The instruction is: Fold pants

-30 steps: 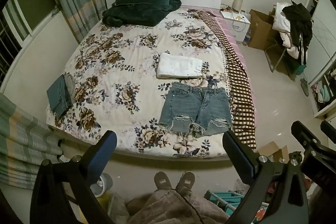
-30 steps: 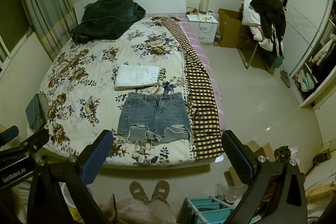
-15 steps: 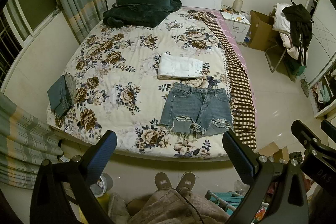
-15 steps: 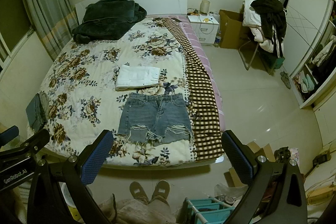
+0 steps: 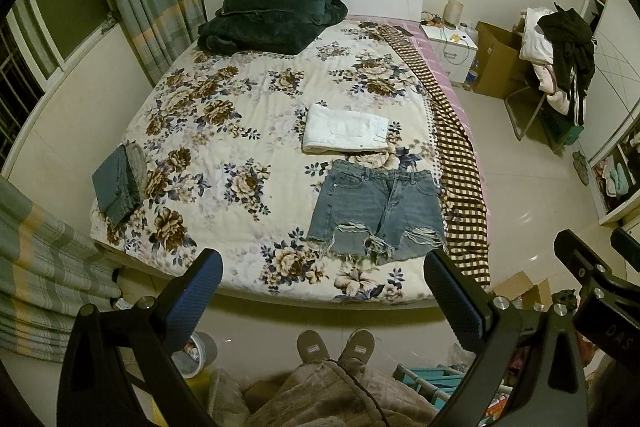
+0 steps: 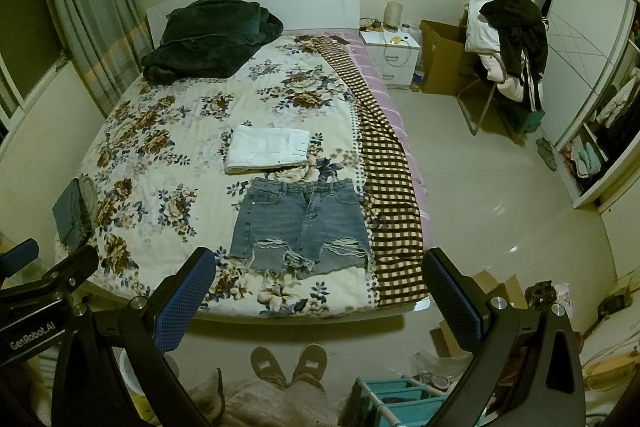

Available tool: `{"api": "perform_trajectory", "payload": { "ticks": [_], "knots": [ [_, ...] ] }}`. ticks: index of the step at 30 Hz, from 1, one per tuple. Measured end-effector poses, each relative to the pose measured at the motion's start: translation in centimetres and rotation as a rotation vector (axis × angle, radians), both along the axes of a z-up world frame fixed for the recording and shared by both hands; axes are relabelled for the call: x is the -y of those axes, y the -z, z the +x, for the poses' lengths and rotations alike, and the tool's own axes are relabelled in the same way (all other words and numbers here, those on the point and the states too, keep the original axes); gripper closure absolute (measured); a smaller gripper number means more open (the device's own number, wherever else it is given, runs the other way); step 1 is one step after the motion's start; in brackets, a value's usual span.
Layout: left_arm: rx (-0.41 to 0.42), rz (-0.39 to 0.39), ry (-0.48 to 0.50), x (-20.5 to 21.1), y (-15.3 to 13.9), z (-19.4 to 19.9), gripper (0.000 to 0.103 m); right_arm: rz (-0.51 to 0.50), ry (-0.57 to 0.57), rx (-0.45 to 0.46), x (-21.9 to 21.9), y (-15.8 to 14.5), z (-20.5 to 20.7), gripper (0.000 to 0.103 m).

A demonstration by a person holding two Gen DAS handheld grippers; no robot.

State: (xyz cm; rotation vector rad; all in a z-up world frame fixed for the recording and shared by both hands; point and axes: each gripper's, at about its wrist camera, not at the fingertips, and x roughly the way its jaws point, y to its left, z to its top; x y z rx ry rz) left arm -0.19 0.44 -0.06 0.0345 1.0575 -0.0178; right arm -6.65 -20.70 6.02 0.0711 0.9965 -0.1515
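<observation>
Blue denim shorts (image 5: 376, 211) (image 6: 304, 223) with frayed hems lie flat, waistband away from me, near the foot of the floral bed (image 5: 224, 131) (image 6: 168, 155). A folded white garment (image 5: 346, 129) (image 6: 268, 147) lies just beyond them. My left gripper (image 5: 322, 291) is open and empty, held in the air in front of the bed's foot. My right gripper (image 6: 314, 287) is open and empty at about the same height. Each gripper's body shows at the edge of the other's view.
Folded dark pants (image 5: 116, 183) (image 6: 74, 213) lie at the bed's near left corner. A dark green blanket (image 5: 272, 15) is heaped by the headboard. A checkered sheet (image 6: 384, 187) hangs along the right side. A nightstand, a box and a clothes-laden chair (image 6: 508, 43) stand at the right. My feet (image 5: 336, 347) are on the floor.
Both views have shifted slightly closer to the bed. The grippers stay open and nothing on the bed has moved.
</observation>
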Motion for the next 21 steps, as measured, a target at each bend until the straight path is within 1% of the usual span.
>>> {"api": "perform_trajectory", "payload": {
  "ticks": [1, 6, 8, 11, 13, 17, 18, 21],
  "knots": [
    [0.001, 0.000, -0.001, -0.2, -0.2, 0.2, 0.000, 0.000, 0.000, 0.000, 0.1, -0.4, -0.2, 0.000],
    [0.001, -0.001, 0.000, -0.2, -0.3, 0.3, 0.000, 0.000, 0.000, 0.000, 0.2, -0.3, -0.1, 0.000],
    [0.001, 0.001, 0.001, -0.3, -0.3, 0.3, 0.000, -0.001, -0.001, 0.002, -1.1, -0.8, -0.6, 0.000],
    [0.003, -0.001, 0.000, -0.2, -0.3, 0.2, 0.000, -0.002, -0.001, 0.003, -1.1, -0.7, -0.6, 0.000],
    [0.005, -0.001, 0.000, -0.3, -0.3, 0.2, 0.000, -0.002, -0.001, 0.005, -1.2, -1.5, -0.1, 0.000],
    [0.006, 0.000, 0.000, -0.2, -0.3, 0.2, 0.000, -0.001, -0.002, 0.006, -1.1, -1.4, -0.2, 0.000],
    [0.006, 0.000, 0.000, -0.7, -1.1, 0.6, 0.000, -0.001, -0.002, 0.006, -1.8, -1.5, -0.2, 0.000],
    [0.007, 0.000, 0.000, -0.7, -1.2, 0.6, 0.000, 0.001, -0.003, 0.007, -2.2, -1.9, -0.1, 0.000]
  ]
}}
